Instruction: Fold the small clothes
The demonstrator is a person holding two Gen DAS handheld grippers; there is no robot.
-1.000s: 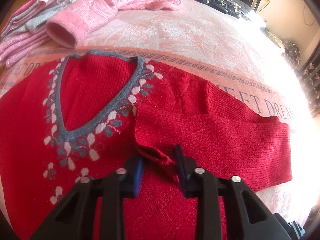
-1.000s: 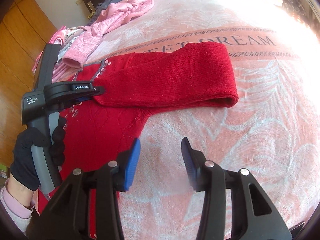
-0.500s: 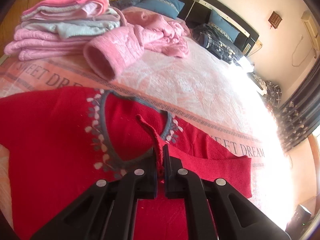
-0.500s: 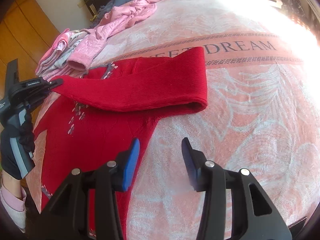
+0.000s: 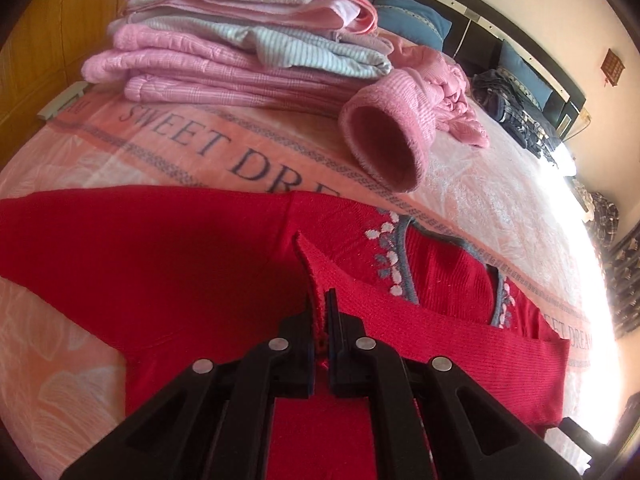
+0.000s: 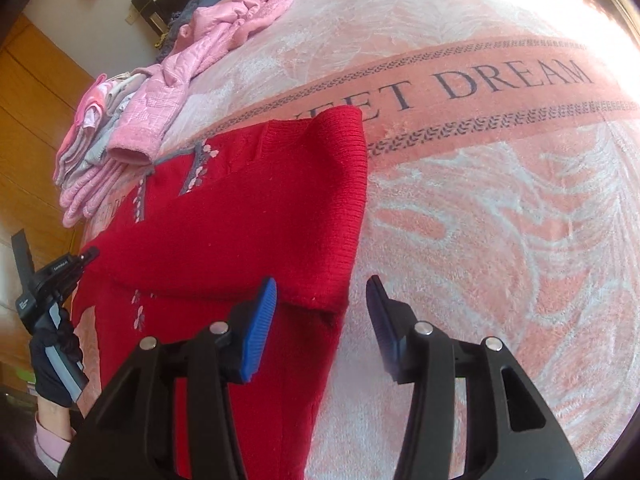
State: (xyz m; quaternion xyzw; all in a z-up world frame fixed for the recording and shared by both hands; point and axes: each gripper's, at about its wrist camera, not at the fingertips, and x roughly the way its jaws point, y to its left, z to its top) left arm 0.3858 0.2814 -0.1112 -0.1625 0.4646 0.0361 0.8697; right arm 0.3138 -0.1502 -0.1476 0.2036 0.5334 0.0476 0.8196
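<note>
On blanket (image 5: 172, 148) reading "SWEET DREAM": left gripper (image 5: 320, 312) pinching red sweater (image 5: 160, 248) sleeve.

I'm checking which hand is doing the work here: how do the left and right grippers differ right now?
The left gripper is shut, its fingers pinching the cuff of the red sweater; the right gripper is open and holds nothing. The left one carries a sleeve across the sweater's chest, while the right one hovers over the sweater's folded edge. Both have black frames, and both point toward the same sweater on the pink blanket.
</note>
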